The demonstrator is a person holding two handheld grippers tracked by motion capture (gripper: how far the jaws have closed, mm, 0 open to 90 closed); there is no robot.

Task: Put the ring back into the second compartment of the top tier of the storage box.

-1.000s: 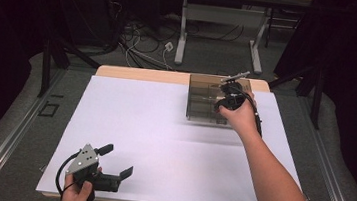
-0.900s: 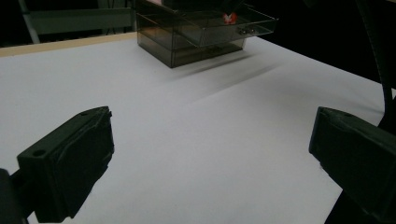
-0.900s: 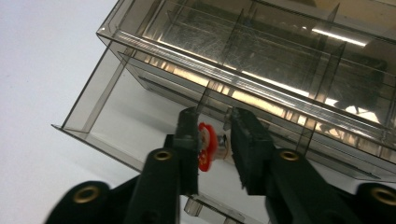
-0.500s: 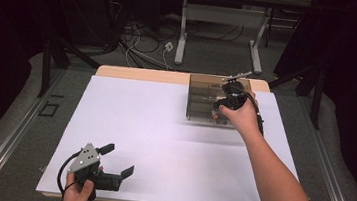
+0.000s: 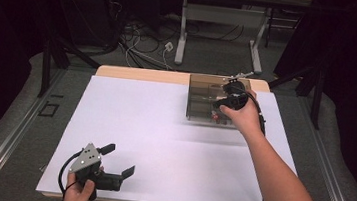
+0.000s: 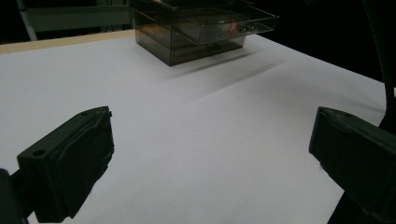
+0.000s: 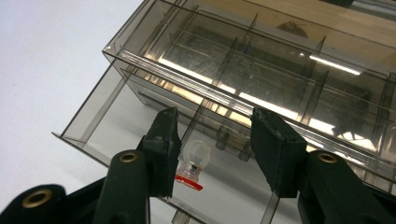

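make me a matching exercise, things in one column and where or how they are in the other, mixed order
Things:
1. left hand-held gripper
2. right hand-held gripper
3. smoky clear drawer box
4. small clear part with a red base

Place or state:
A. far right of the white table top
B. jaws wide apart over bare table, near edge
C. lying in the pulled-out drawer
D. jaws just opening, over the drawer

Pairs: 1-B, 2-D, 3-A, 4-C

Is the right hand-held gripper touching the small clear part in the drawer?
Cannot tell. In the right gripper view the clear part sits against one finger of the just-opening hand-held gripper; no gap shows.
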